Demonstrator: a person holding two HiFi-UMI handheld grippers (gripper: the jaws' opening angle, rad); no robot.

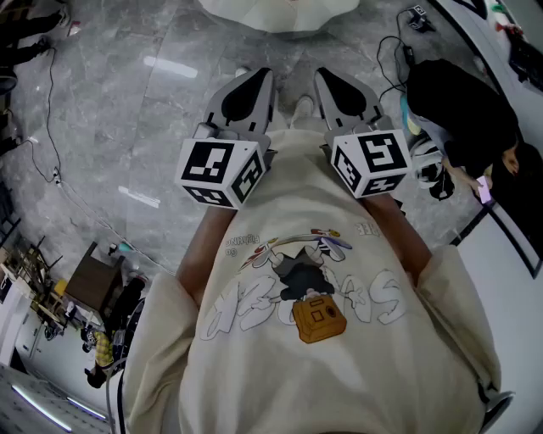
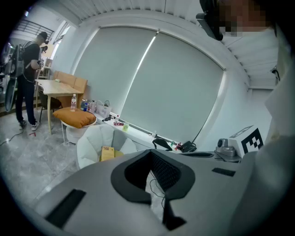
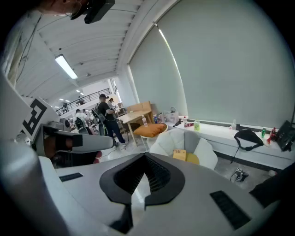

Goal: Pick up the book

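Bright, even indoor light, floor glare, strong fisheye bending with dark corners.

Tan book (image 3: 179,155), white chair (image 3: 203,148), orange cushion (image 3: 150,129), grey marbled floor (image 1: 127,110), cream shirt (image 1: 280,373).

Facing open grey floor (image 1: 127,102) from left tool (image 1: 257,78) and right tool (image 1: 327,78) to the white chair (image 1: 280,13), being hemmed rightward by a black cable (image 1: 389,61) and a person (image 1: 462,110).
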